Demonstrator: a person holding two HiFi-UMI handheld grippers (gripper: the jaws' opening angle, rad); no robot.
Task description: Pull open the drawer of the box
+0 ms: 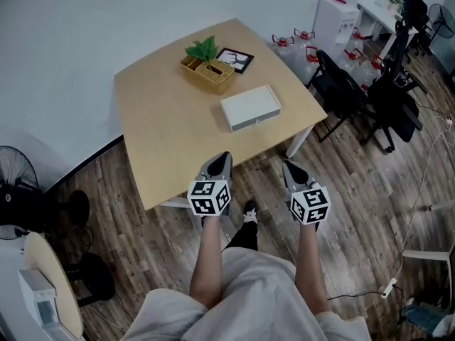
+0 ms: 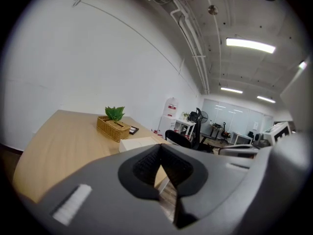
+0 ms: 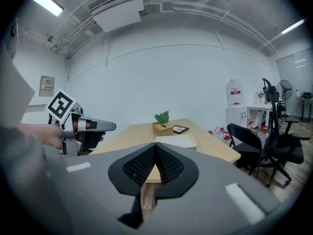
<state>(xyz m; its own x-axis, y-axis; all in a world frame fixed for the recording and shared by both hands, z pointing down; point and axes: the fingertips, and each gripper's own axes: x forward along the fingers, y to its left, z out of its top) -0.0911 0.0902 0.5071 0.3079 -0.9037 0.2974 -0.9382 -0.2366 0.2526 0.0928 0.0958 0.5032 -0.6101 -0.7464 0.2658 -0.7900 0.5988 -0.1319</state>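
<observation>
A flat white box (image 1: 250, 107) lies on the wooden table (image 1: 163, 141), its drawer front (image 1: 257, 121) facing me and closed. My left gripper (image 1: 223, 158) and right gripper (image 1: 288, 167) hover side by side at the table's near edge, well short of the box, both shut with nothing in them. In the left gripper view the box (image 2: 139, 143) shows just beyond the closed jaws of the left gripper (image 2: 159, 166). In the right gripper view the box (image 3: 177, 141) lies ahead of the right gripper (image 3: 155, 155), and the left gripper (image 3: 93, 126) is at the left.
A wicker basket (image 1: 206, 71) with a green plant and a dark picture frame (image 1: 235, 60) stand behind the box. Black office chairs (image 1: 387, 98) and water bottles (image 1: 298, 45) are to the right of the table. A fan (image 1: 18, 190) stands at the left.
</observation>
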